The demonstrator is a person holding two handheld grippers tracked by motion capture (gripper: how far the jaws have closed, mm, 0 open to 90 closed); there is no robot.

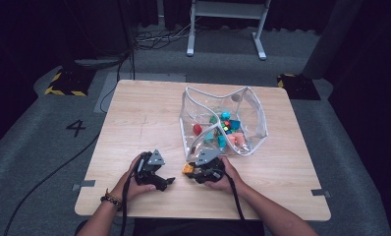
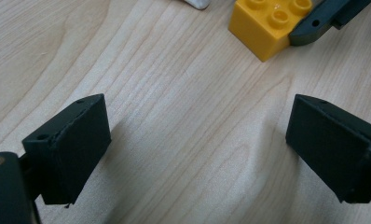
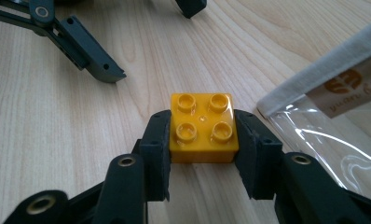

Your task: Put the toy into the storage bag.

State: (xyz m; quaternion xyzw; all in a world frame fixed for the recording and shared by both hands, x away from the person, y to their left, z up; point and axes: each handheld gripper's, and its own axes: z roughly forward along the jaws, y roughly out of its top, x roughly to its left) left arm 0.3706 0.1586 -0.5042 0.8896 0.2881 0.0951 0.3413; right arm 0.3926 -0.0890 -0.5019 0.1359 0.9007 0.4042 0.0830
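A yellow four-stud brick (image 3: 203, 128) rests on the wooden table (image 1: 144, 118), just in front of a clear pouch. My right gripper (image 3: 202, 140) is shut on it, one black pad pressed against each side. The high view has the brick (image 1: 187, 169) at the tip of that gripper (image 1: 196, 172), near the table's front edge. My left gripper (image 2: 197, 140) is open just above bare wood, nothing between its pads, and it points toward the brick (image 2: 267, 25). In the high view the left gripper (image 1: 166, 182) sits a short way left of the brick.
A clear zip pouch (image 1: 255, 105) with a white rim stands open behind the right gripper, holding several coloured blocks (image 1: 225, 129). Its rim and label (image 3: 342, 88) lie close to the right of the brick. A white frame (image 1: 228, 19) stands on the floor beyond the table.
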